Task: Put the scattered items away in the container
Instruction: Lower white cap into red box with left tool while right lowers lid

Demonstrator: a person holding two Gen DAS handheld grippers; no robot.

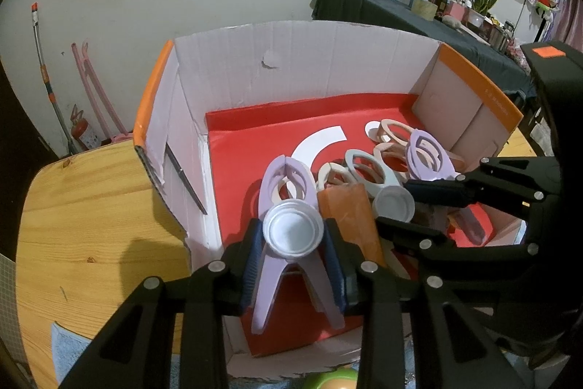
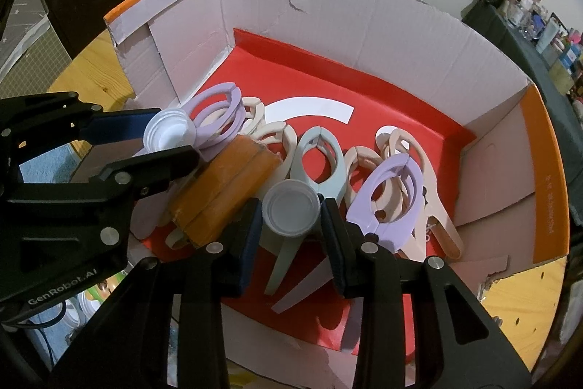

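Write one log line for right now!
left tool: holds white cap | right tool: holds white cap | both over box

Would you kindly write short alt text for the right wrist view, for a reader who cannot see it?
The right gripper holds a white bottle cap between its jaws over a cardboard box with a red floor. In the box lie pastel clips and an orange block. At left, the left gripper holds a second white cap.

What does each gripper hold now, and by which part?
Left gripper holds a white cap by its opposite side edges. Right gripper has another white cap between its pads at the side edges; a firm grip cannot be told.
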